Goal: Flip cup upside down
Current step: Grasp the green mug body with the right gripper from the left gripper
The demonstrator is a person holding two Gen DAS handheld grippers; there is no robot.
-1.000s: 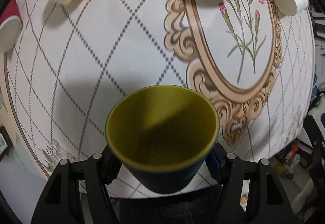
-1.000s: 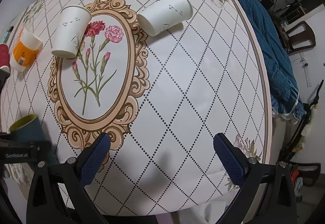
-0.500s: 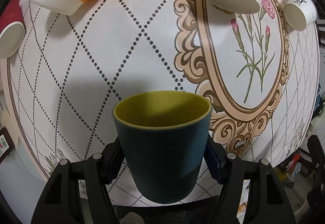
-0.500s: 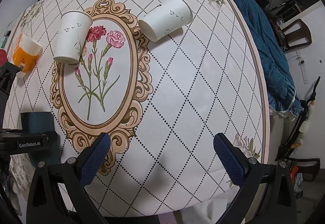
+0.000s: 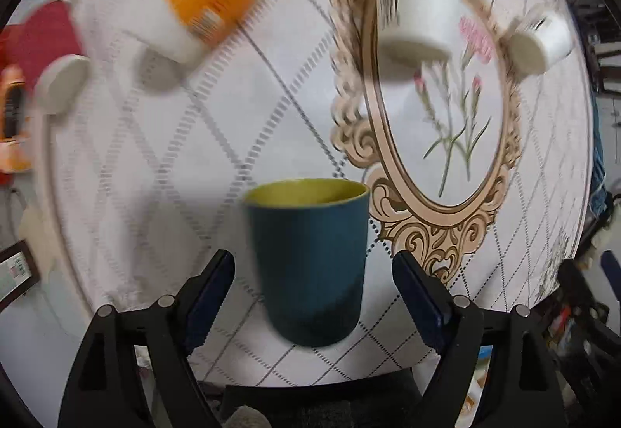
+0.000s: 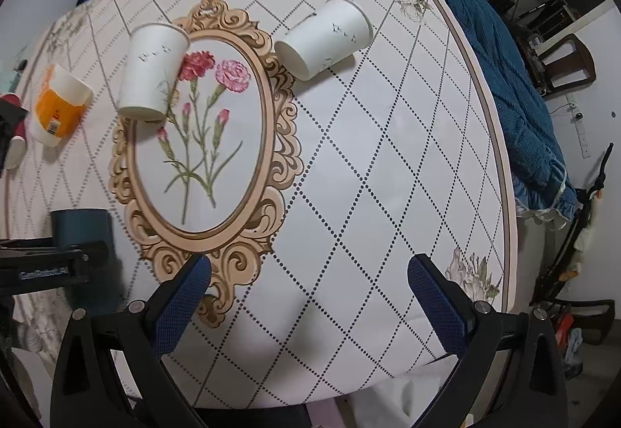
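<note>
A dark teal cup (image 5: 308,261) with a yellow-green inside stands upright on the table, mouth up, between the fingers of my left gripper (image 5: 312,288). The jaws stand apart with a gap on each side of the cup, so the gripper is open. The cup also shows at the far left of the right wrist view (image 6: 79,224), with the left gripper's body in front of it. My right gripper (image 6: 308,296) is open and empty above the table's near edge.
Two white paper cups (image 6: 153,72) (image 6: 324,37) lie on their sides by the oval flower print. An orange-and-white cup (image 6: 58,105) and a red cup (image 5: 46,51) lie at the left. The table's edge (image 6: 504,171) runs along the right, with a blue cloth beyond.
The left gripper turned the teal cup from tilted to upright, set it on the table, then opened its jaws and drew back a little. The right gripper has barely moved.
</note>
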